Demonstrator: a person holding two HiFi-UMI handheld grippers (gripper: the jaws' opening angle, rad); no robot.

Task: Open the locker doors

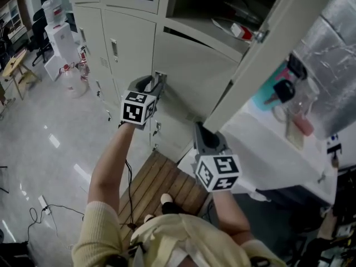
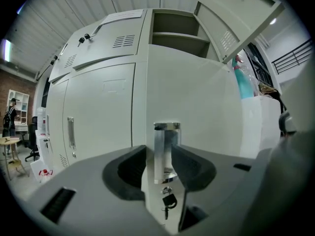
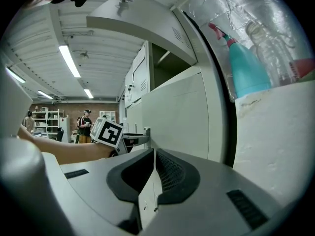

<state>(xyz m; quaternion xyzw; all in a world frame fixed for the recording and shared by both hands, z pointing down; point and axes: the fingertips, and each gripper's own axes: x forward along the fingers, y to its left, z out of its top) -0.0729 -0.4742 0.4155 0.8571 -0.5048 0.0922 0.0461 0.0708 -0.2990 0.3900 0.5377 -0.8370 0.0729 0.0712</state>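
Nearest to me is my right gripper. Its jaws are pressed together on the thin bottom edge of the open door, and the sheet metal shows as a narrow strip between the ribbed pads. From there the panel runs up and away from the pinch, slanting out over my right side. In the head view the top compartment it belonged to stands exposed, so I judge that door done; this hand is only steadying it.

A little farther out and to the left, my left gripper is on the next door down, which is shut. The move turns on its handle, a chrome bar standing upright straight ahead between my jaws, with its long axis vertical and crossing the grip. The jaws have narrowed onto it. The right pad touches the metal, and only a thin pale sliver shows on the left. I read that as a grip, though a light one.

The handle sits at the door's left edge, just beside the seam with the neighbouring column. A key hangs in the lock just below it. I expect the hinge is on the right, so the pull should come back toward me and swing rightward.

Beyond it the other lockers stay closed.
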